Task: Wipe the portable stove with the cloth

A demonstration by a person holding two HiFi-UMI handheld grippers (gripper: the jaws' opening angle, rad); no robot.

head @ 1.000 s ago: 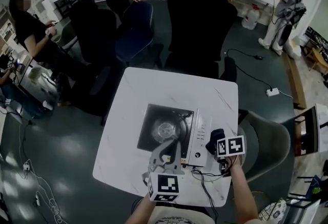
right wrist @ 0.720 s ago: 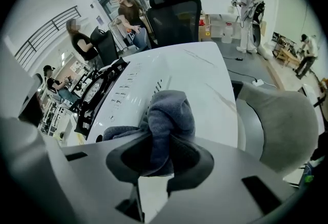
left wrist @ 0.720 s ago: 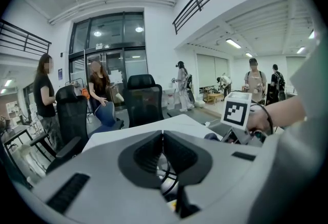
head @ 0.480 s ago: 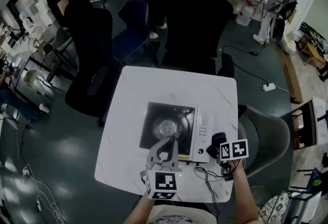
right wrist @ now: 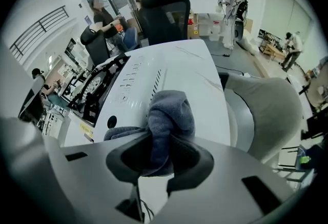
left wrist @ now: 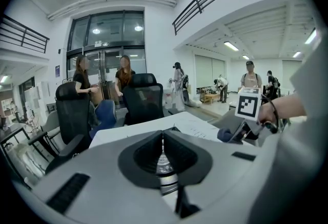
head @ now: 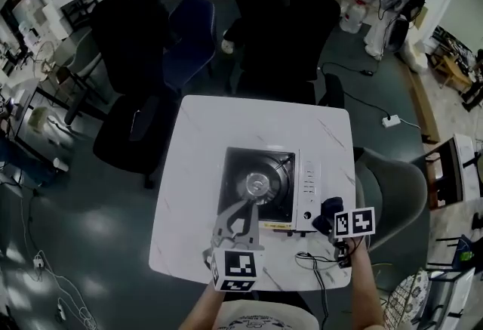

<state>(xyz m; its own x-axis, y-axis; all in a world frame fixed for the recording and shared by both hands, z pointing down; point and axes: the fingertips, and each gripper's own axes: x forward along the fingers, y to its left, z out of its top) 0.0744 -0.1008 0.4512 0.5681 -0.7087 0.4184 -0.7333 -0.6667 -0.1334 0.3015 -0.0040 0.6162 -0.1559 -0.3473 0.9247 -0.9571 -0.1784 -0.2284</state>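
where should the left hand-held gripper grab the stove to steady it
Probably the near rim of the stove, from the person's side: it is low and flat, that rim is closest to the left hand-held gripper, and the cloth sits at the right end.

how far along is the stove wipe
Done: the right gripper is shut on the cloth. In hand: the cloth is at the right front corner of the stove. Left: wiping the top and burner; the left gripper, shut and empty, is at its front.
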